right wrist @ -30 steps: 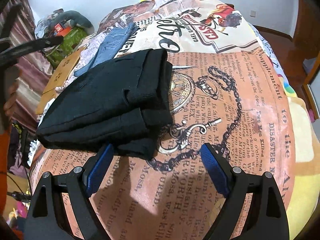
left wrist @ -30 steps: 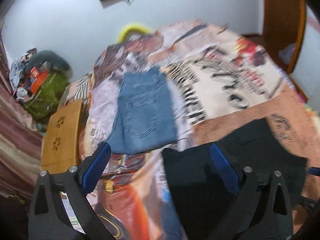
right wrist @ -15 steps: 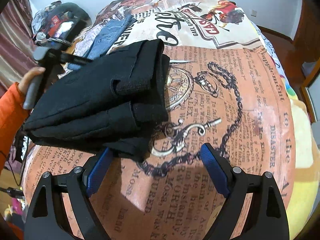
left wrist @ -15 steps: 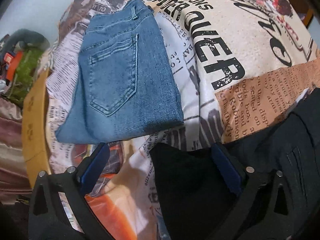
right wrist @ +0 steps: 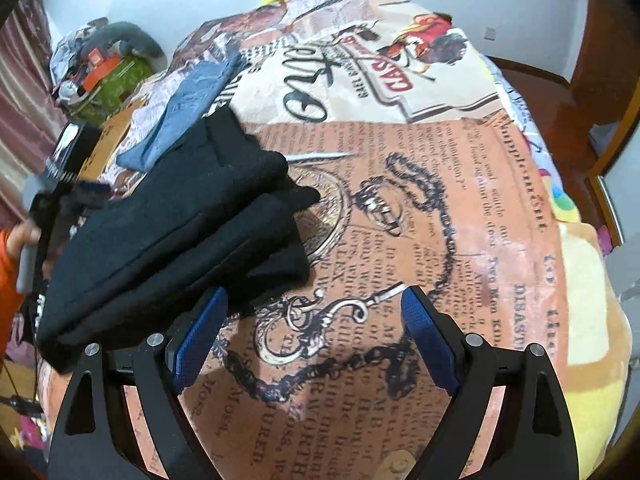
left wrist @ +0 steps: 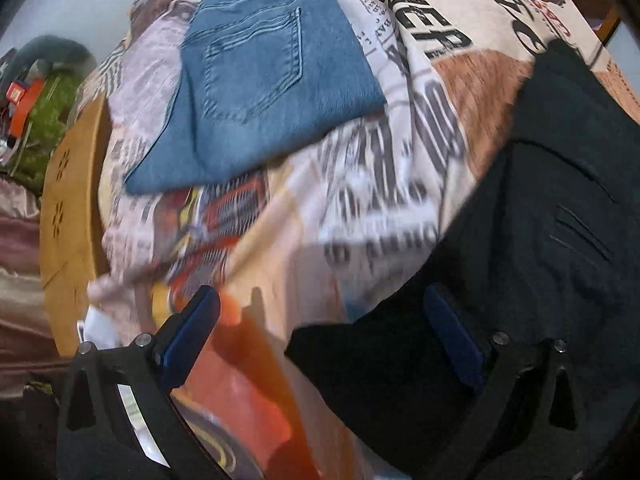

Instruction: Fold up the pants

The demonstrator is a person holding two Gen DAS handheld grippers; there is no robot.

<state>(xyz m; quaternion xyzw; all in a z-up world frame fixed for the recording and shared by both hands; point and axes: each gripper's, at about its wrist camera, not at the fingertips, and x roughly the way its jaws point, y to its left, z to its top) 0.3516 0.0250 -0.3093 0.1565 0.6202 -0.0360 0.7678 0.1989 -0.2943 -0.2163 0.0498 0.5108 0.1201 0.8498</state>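
On bedspread (right wrist: 460, 200): folded blk pants (right wrist: 180, 232), jeans (left wrist: 272, 76).

The folded pants (right wrist: 172, 236) lie on the bedspread (right wrist: 460, 216), with the jeans (right wrist: 192, 112) just behind them.

The printed bedspread (right wrist: 460, 168) carries newspaper-style lettering: "CAS" in red on a badge, "DISAST" and "Supplement" (upside down), and "QUER" (left wrist: 428, 28) in bold black capitals.

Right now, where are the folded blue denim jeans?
In the left wrist view the folded blue denim jeans lie upper centre on the newspaper-print bedspread, left of the folded black pants.
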